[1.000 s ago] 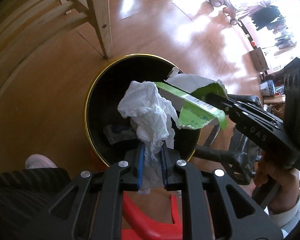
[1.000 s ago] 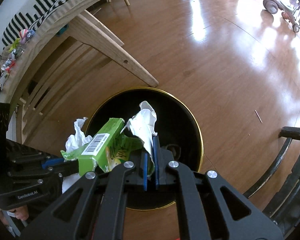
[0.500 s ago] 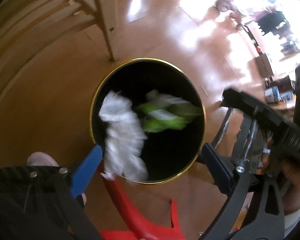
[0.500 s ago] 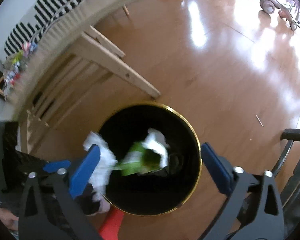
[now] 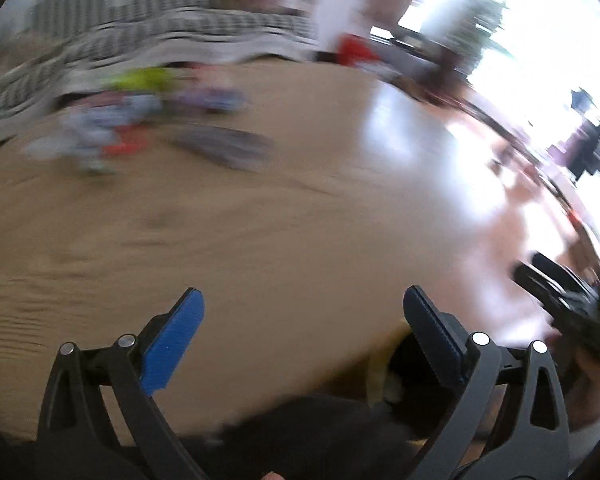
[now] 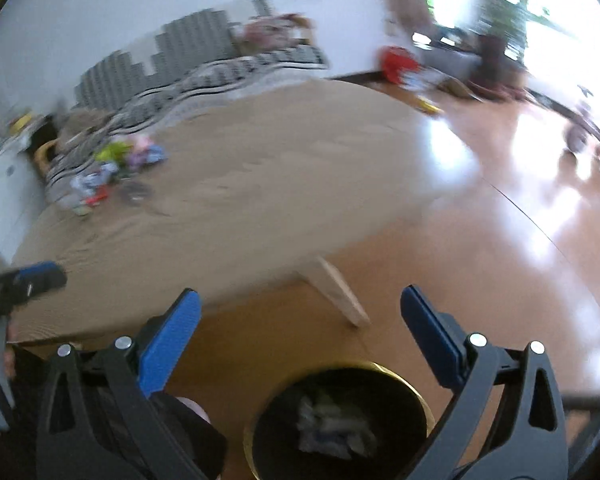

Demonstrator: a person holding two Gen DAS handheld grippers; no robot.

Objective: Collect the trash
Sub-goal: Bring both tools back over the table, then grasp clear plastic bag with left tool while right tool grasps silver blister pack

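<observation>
Trash (image 6: 332, 428) we held a moment ago now lies in the black bin (image 6: 420, 394) on the floor, so our left gripper (image 5: 302, 312) and right gripper (image 6: 300, 314) are wide open, empty, and facing more litter (image 6: 112, 172) on the tabletop (image 6: 260, 184).

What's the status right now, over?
Left gripper and right gripper open, nothing between them. Trash lies in the bin. More litter on the table. Nothing in the way.

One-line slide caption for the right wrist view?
Open right gripper above the black bin holding dropped trash; blurred litter on the table.
</observation>
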